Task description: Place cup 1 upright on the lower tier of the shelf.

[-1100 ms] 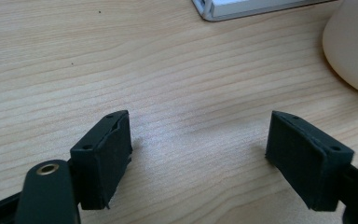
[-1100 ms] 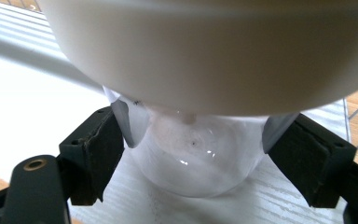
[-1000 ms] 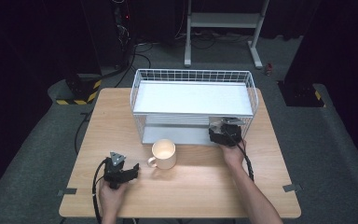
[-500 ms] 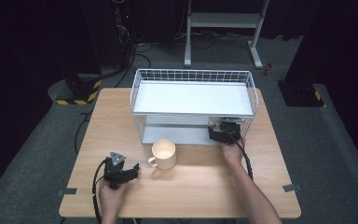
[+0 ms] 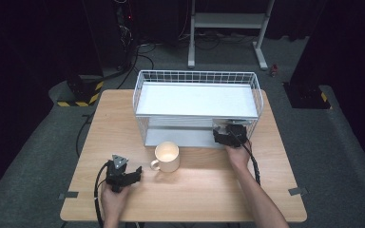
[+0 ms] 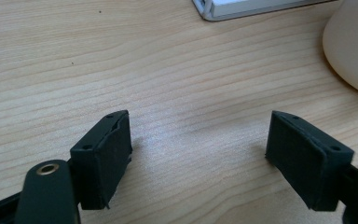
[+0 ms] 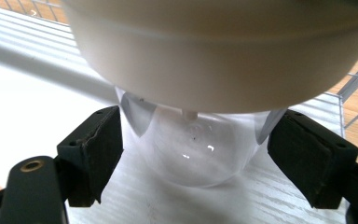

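A cream mug [image 5: 167,156] stands on the wooden table [image 5: 195,194], its handle toward my left gripper [image 5: 135,173]. That gripper rests left of the mug, open over bare wood [image 6: 198,154], with the mug's side [image 6: 354,46] at the right edge. My right gripper [image 5: 225,135] reaches into the lower level of the white wire rack [image 5: 195,76]. Between its pads [image 7: 196,154] sits a clear rounded glass vessel [image 7: 191,144] under a wide cream-coloured band [image 7: 214,60]. Its jaws have just been opening, and the pads stand just off the glass.
The rack fills the table's far middle, with its upper white shelf [image 5: 195,99] bare. The rack's base corner [image 6: 242,9] lies ahead of the left gripper. Cables trail from both grippers. Dark floor and a metal stand [image 5: 228,28] lie beyond the table.
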Tool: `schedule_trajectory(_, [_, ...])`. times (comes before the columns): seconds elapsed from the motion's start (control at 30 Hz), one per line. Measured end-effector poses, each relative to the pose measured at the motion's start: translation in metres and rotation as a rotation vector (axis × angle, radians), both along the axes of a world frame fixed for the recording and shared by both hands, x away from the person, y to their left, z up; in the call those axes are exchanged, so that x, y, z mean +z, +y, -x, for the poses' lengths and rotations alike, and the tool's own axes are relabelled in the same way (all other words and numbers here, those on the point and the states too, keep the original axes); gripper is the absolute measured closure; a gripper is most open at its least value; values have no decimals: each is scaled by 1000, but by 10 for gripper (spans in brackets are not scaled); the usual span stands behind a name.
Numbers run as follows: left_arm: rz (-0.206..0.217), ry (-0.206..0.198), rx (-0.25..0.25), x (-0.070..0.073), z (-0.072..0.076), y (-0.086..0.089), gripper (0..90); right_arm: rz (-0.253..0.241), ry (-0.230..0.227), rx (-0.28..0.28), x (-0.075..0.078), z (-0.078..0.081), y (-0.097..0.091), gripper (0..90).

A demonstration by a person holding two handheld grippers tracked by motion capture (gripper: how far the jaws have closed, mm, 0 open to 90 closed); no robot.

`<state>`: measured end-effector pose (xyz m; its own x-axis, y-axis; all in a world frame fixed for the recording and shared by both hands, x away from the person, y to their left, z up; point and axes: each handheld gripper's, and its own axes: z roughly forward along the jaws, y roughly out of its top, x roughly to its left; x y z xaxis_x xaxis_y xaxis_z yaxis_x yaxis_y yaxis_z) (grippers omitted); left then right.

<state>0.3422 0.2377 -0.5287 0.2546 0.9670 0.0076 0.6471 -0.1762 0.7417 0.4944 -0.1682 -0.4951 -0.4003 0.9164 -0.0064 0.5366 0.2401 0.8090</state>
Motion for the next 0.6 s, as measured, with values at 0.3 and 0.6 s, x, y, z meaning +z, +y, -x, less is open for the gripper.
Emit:
schedule_trajectory(0.3, [0,0,0,0,0,0,222,12,-19,15,1,13,-4,202])
schedule_trajectory(0.6, [0,0,0,0,0,0,222,-16,-37,35,5,28,-5,229])
